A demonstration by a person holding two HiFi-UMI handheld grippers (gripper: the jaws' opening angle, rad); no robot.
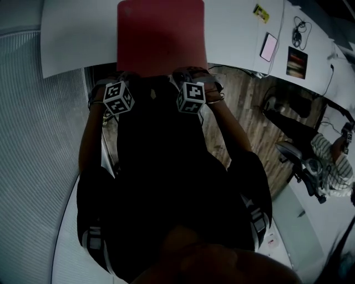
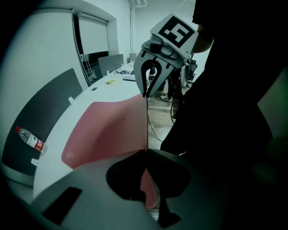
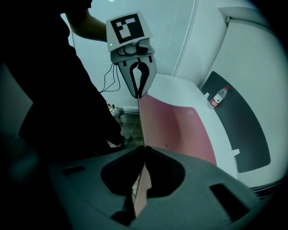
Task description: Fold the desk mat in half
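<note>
The red desk mat (image 1: 161,33) lies on the white table (image 1: 77,33), and both grippers hold its near edge up off the table's front. My left gripper (image 1: 123,77) is shut on the near left corner, with the mat's edge pinched between its jaws (image 2: 145,152). My right gripper (image 1: 187,73) is shut on the near right corner (image 3: 144,148). Between them the mat's edge runs taut, edge-on in both gripper views. The rest of the mat (image 2: 108,130) curves down onto the table (image 3: 175,126). Each gripper shows in the other's view, the right gripper (image 2: 145,92) and the left gripper (image 3: 138,94).
A water bottle (image 2: 31,139) lies on a dark grey pad (image 3: 243,130) beyond the mat's far end. A phone (image 1: 268,46), a yellow item (image 1: 261,13) and a dark card (image 1: 297,62) sit on the table's right. An office chair (image 1: 302,161) and another person (image 1: 333,155) are at the right.
</note>
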